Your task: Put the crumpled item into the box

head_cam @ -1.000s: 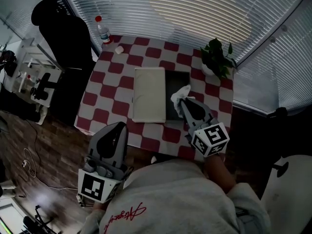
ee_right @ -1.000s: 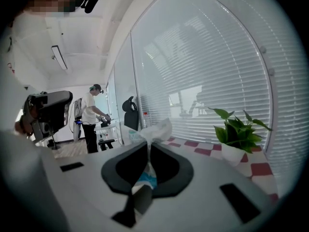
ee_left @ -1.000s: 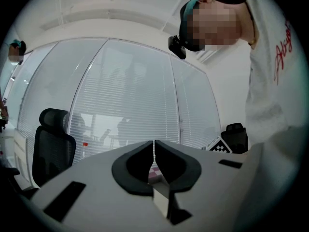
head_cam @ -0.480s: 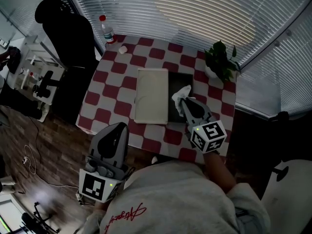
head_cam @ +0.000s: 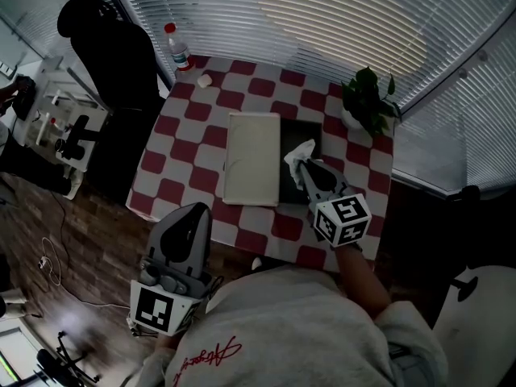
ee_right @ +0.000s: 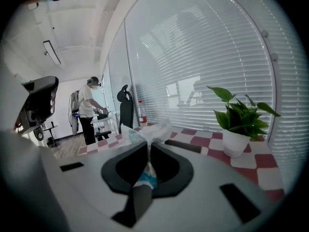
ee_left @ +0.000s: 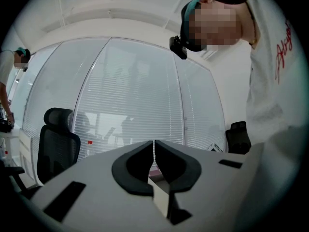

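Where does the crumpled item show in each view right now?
Head view: crumpled item right of centre, in the right gripper, over the dark box.
Left gripper view: not in it.
Right gripper view: centre, pinched between the jaws.
Shared landmark: potted plant, in head and right gripper views.

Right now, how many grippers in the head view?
2. The left gripper low left, off the table, jaws together on nothing. The right gripper above the box, jaws shut on the crumpled item.
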Motion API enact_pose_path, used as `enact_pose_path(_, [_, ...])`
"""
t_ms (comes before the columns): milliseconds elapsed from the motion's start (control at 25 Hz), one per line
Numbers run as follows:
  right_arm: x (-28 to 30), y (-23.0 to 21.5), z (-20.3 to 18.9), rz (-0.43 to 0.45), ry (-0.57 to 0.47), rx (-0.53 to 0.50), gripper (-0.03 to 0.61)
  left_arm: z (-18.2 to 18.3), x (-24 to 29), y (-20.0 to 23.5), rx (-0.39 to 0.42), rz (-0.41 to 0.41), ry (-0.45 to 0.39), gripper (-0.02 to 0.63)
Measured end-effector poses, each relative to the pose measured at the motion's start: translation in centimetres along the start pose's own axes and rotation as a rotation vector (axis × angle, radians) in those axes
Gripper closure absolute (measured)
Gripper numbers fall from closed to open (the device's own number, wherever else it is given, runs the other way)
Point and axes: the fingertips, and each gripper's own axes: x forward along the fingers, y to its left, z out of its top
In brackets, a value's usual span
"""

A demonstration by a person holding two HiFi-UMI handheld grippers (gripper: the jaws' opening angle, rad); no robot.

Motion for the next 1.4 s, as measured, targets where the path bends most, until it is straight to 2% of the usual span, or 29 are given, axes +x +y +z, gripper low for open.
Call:
enact_pose_path(80, [0.3, -0.2, -0.3, -0.003, 0.012, 0.0, 0.546, -0.2, 0.0, 0.0, 0.008, -0.002, 0.014, 0.589])
enact_pose_path(200, [0.6, -0.5, -0.8, -0.006, 0.03, 0.001, 0.546, 0.2, 0.2, 0.0, 0.012, -0.004, -0.008, 0.589])
enact_pose_path(440, [1.1, -1.1, -1.7, -0.029, 0.07, -0.004, 0.546, -0.7, 0.1, -0.2, -0.03, 0.004, 0.043, 0.589])
enact_pose_path(640, [1.5, -1.4, -2.4, -0.037, 0.096, 0.0, 0.546, -0.3, 0.1, -0.1, -0.016, 0.006, 0.011, 0.589])
enact_pose_path(800, [1.8, -1.6, -2.9, -0.045, 0.114, 0.0, 0.546, -0.9, 0.0, -0.3, -0.033, 0.005, 0.045, 0.589])
enact_pose_path(1120, [2.3, -1.9, -4.0, -0.074, 0.169, -0.015, 0.546, -0.9, -0.6, 0.2, -0.012, 0.012, 0.038, 0.589])
enact_pose_path(1400, [2.4, -2.2, -4.3, -0.088, 0.186, -0.033, 0.546, -0.2, -1.0, 0.1, -0.011, 0.015, -0.001, 0.589])
